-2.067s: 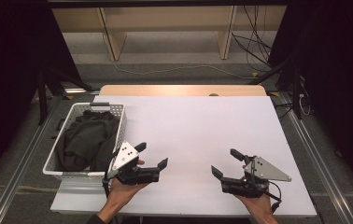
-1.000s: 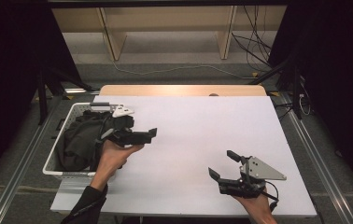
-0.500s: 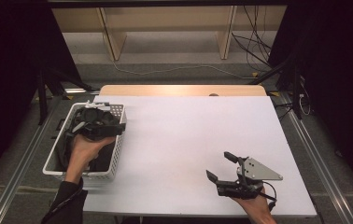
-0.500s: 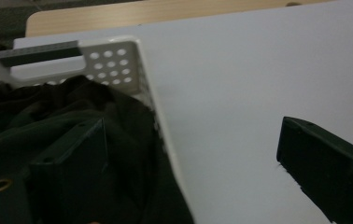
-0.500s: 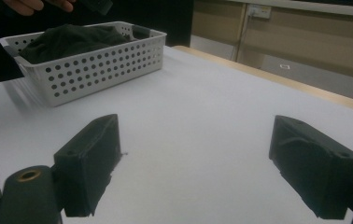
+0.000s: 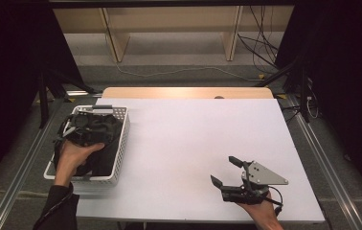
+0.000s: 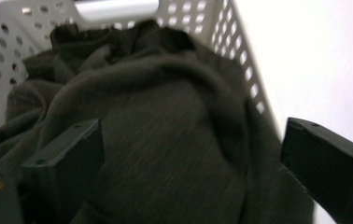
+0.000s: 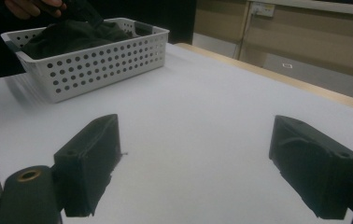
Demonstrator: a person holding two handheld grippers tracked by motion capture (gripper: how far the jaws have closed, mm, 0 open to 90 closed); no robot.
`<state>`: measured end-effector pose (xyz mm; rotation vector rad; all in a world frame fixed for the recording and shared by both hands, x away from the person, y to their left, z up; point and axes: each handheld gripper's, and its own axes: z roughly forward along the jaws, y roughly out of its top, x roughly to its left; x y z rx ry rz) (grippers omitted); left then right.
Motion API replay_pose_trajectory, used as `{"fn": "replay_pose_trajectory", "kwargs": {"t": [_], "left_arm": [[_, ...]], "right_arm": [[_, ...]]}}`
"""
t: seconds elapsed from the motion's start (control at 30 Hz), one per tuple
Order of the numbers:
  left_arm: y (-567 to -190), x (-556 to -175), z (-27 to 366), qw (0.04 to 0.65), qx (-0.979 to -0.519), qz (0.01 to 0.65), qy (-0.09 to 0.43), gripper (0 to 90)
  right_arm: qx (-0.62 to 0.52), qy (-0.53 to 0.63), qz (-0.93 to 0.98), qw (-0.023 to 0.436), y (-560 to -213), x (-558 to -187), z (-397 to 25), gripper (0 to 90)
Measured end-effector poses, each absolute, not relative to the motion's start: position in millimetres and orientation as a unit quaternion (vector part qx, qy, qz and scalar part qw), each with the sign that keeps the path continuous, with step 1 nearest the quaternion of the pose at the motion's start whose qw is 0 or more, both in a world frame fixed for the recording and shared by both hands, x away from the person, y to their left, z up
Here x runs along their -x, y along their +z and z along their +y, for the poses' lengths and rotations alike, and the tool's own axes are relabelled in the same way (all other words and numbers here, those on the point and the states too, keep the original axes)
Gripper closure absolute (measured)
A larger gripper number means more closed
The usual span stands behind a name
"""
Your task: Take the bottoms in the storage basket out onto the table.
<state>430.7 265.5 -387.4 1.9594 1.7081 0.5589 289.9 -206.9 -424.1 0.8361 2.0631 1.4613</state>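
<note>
Left gripper (image 7: pixel 188 154) wide over the cloth (image 7: pixel 165 135) in the basket (image 7: pixel 251 79); I should sink deep, pinch a thick fold; right gripper (image 6: pixel 231 179) idles wide.

The high view is looking forward and down over the whole white desk (image 6: pixel 188 143). The left gripper view is sitting close above the dark crumpled cloth (image 7: pixel 165 135) inside the white perforated plastic basket (image 7: pixel 240 56). The right gripper view is looking low across the desk, sharing that basket (image 8: pixel 100 58) with both others
</note>
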Motion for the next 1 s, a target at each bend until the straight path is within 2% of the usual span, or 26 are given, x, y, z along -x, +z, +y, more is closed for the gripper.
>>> {"fn": "replay_pose_trajectory", "kwargs": {"t": [0.67, 0.8, 1.0], "left_arm": [[-422.1, -444.0, 290.9, 0.167, -0.722, 0.657, 0.134, 0.0], [-436.4, -448.5, 293.1, 0.161, -0.733, 0.654, 0.094, 0.0], [-442.4, -457.0, 296.0, 0.150, -0.735, 0.658, 0.065, 0.0]], "right_arm": [[-0.289, 0.516, 0.770, 0.240, -428.6, -290.4, -200.6, 18.5], [-0.287, 0.510, 0.774, 0.243, -430.1, -291.2, -198.2, 18.5], [-0.288, 0.510, 0.775, 0.237, -430.3, -292.4, -197.2, 18.5]]}}
